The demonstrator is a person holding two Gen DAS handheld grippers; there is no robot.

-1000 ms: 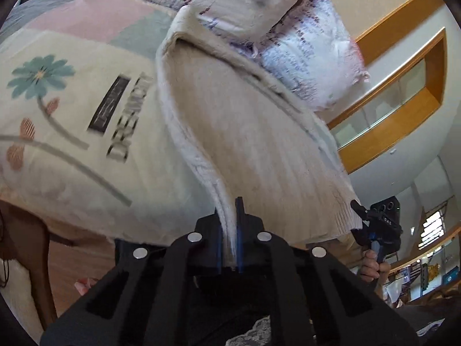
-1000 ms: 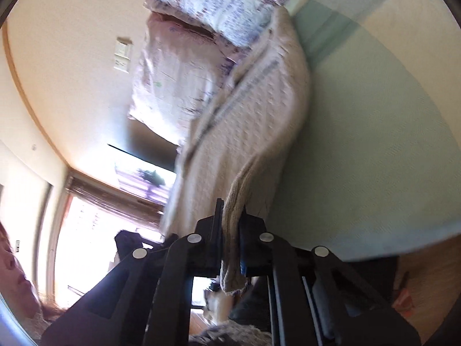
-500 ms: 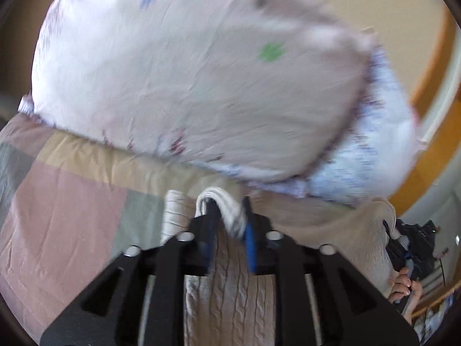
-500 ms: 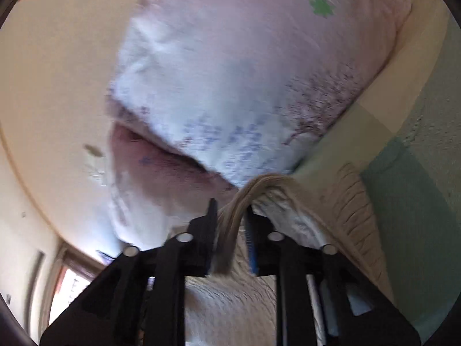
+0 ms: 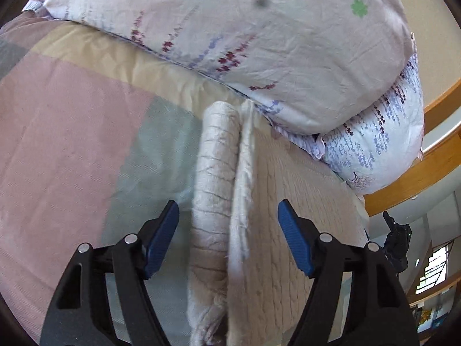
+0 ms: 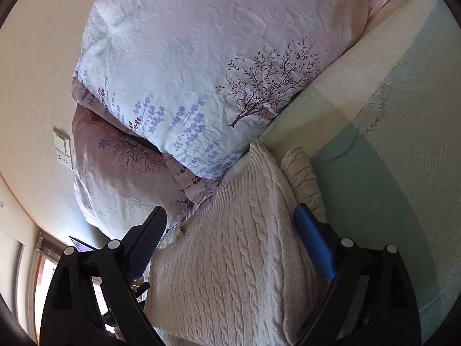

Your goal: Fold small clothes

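Observation:
A cream cable-knit sweater (image 5: 282, 210) lies folded on the bed, its far edge against the pillows. In the left wrist view a rolled sleeve or side fold (image 5: 216, 178) runs between the jaws. My left gripper (image 5: 227, 227) is open, its blue pads on either side of that fold, holding nothing. In the right wrist view the sweater (image 6: 236, 259) fills the lower middle. My right gripper (image 6: 230, 230) is open over it, holding nothing. The right gripper also shows small in the left wrist view (image 5: 397, 239).
Two floral pillows (image 5: 259, 37) are stacked at the head of the bed; they also show in the right wrist view (image 6: 201, 72). A pastel patchwork bedspread (image 5: 72, 144) covers the bed. A wooden headboard rail (image 5: 426, 167) and a wall switch (image 6: 62, 147) lie beyond.
Both grippers carried the sweater's edge over toward the pillows, then opened and let go. The sweater now lies folded on the bed.

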